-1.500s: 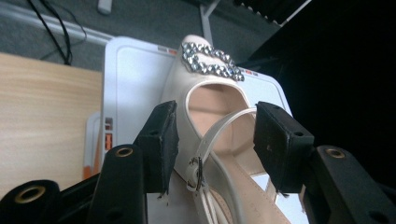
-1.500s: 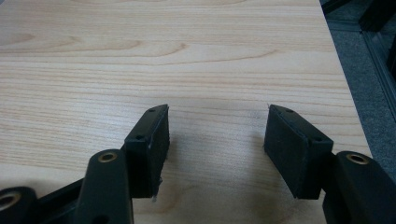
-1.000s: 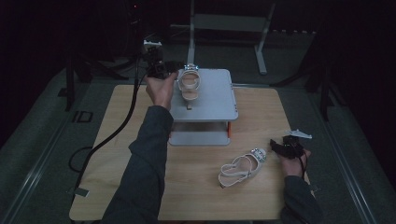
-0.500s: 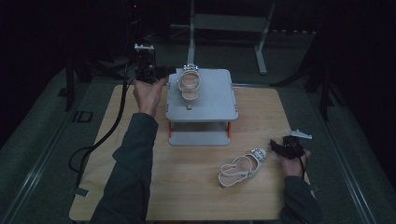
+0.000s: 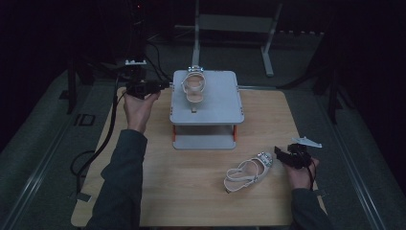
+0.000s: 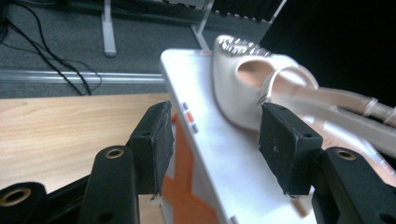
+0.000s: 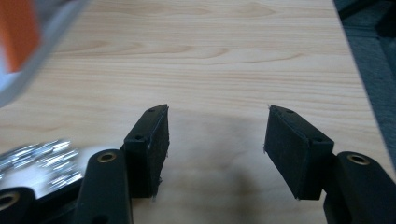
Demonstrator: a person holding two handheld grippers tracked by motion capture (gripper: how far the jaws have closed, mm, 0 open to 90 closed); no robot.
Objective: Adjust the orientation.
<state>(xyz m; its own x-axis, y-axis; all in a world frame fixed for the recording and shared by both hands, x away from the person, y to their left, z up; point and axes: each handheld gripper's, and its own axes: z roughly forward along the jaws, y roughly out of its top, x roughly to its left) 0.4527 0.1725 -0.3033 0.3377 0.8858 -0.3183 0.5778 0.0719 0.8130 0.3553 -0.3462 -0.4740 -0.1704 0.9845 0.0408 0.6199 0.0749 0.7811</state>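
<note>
A pale strappy sandal [image 5: 194, 89] lies on top of a grey two-level stand [image 5: 215, 110]; it also appears in the left gripper view [image 6: 243, 88]. My left gripper [image 5: 162, 86] is held just left of the stand, pointing at it. Its jaws are open with nothing between them [image 6: 215, 140], and the stand's edge [image 6: 205, 154] lies beyond. A second sandal [image 5: 249, 172] lies on the wooden table at front right. My right gripper [image 5: 279, 153] sits open beside its jewelled toe end [image 7: 39, 158], with bare wood between its pads [image 7: 215, 154].
The wooden table [image 5: 191, 191] has free room at the front left and middle. The stand has orange legs [image 7: 16, 32] and a lower shelf [image 5: 203, 142]. A cable [image 5: 103, 143] trails off the table's left side. Metal frame legs [image 5: 268, 52] stand on the dark floor behind.
My left gripper has drawn back from the sandal on the stand, moving left and a little toward the person. The right gripper stays beside the sandal on the table.
</note>
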